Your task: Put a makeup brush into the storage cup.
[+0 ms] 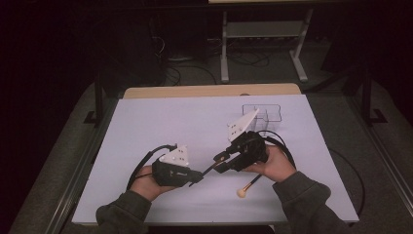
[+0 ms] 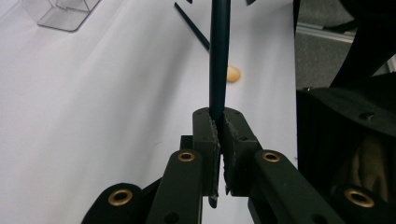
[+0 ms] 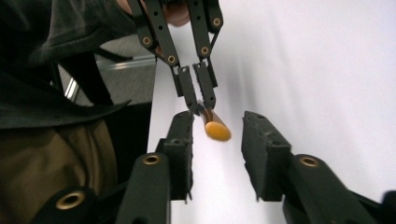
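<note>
Landmark: white table mat (image 1: 160, 122), covering the tabletop in the high view; every place below was taken from it.
Left gripper (image 1: 197, 178): sat over the mat's near edge, left of centre, jaws clamped tight on a thin dark stick (image 2: 218, 60); in the left gripper view the pads (image 2: 231, 135) pinched its shaft.
Dark stick: ran from the left gripper up toward the right gripper above the mat's middle; its tan rounded tip (image 3: 217, 131) hung between the right gripper's pads without touching them.
Right gripper (image 1: 220, 162): was held over the mat's near centre-right, jaws parted and gripping nothing.
Second stick (image 1: 249, 186): lay flat on the mat near its front edge, below the right hand (image 1: 275, 163), tan knob at its near end.
Clear plastic holder (image 1: 263, 116): stood on the mat's far right part, well apart from both grippers.
</note>
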Motion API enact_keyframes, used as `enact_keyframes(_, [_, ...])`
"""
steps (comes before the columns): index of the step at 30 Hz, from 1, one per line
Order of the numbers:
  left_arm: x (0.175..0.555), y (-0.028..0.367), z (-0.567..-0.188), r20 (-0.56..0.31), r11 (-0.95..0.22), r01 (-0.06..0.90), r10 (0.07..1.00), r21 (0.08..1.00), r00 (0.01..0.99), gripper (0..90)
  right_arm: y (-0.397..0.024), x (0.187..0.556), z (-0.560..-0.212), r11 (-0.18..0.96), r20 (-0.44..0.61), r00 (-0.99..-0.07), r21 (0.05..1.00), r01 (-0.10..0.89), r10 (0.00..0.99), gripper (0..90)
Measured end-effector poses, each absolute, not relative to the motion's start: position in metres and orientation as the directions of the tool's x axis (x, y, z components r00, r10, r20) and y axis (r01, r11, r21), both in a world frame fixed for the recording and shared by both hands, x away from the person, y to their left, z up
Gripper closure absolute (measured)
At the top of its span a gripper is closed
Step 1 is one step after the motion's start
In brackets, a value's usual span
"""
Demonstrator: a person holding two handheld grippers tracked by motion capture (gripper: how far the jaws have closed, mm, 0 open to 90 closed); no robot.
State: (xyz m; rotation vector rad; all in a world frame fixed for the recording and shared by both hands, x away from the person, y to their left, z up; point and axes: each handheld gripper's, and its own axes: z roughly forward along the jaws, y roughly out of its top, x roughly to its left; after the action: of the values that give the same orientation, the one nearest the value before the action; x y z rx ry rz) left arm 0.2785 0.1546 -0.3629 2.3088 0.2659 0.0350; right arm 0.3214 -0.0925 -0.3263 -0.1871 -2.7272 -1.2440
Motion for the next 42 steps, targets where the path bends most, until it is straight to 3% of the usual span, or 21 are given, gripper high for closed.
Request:
enact_keyframes(4, [0.278,0.151,-0.365,-0.058,-0.661,0.182,0.205,0.728,0.977,84.9,-0.093,0.321,-0.327,0.638,0.186,-0.982,0.75,0.172,0.046,80.3])
enact_keyframes(8, [0.28,0.149,-0.366,-0.068,-0.673,0.179,0.188,0.718,0.98,84.4,-0.092,0.321,-0.326,0.65,0.19,-0.982,0.744,0.158,0.021,81.9])
enact_keyframes(13, [0.28,0.144,-0.368,-0.067,-0.696,0.171,0.174,0.697,0.982,78.8,-0.088,0.321,-0.322,0.692,0.179,-0.984,0.71,0.131,0.003,82.3])
enact_keyframes(20, [0.28,0.139,-0.37,-0.074,-0.706,0.174,0.17,0.687,0.983,78.7,-0.081,0.319,-0.314,0.731,0.166,-0.986,0.674,0.107,-0.009,82.4])
enact_keyframes(22, [0.281,0.138,-0.37,-0.072,-0.705,0.171,0.168,0.688,0.983,83.3,-0.081,0.319,-0.313,0.721,0.156,-0.988,0.686,0.099,-0.013,82.3])
enact_keyframes(26, [0.282,0.138,-0.37,-0.067,-0.692,0.177,0.184,0.7,0.981,84.1,-0.081,0.319,-0.314,0.692,0.133,-0.991,0.717,0.088,-0.012,80.2])
enact_keyframes(30, [0.283,0.141,-0.368,-0.066,-0.668,0.188,0.203,0.72,0.977,84.2,-0.082,0.32,-0.316,0.669,0.146,-0.989,0.733,0.121,0.019,67.9])
enact_keyframes(42, [0.286,0.145,-0.369,-0.076,-0.635,0.223,0.251,0.74,0.965,84.3,-0.087,0.323,-0.323,0.613,0.159,-0.985,0.772,0.168,0.069,70.6])
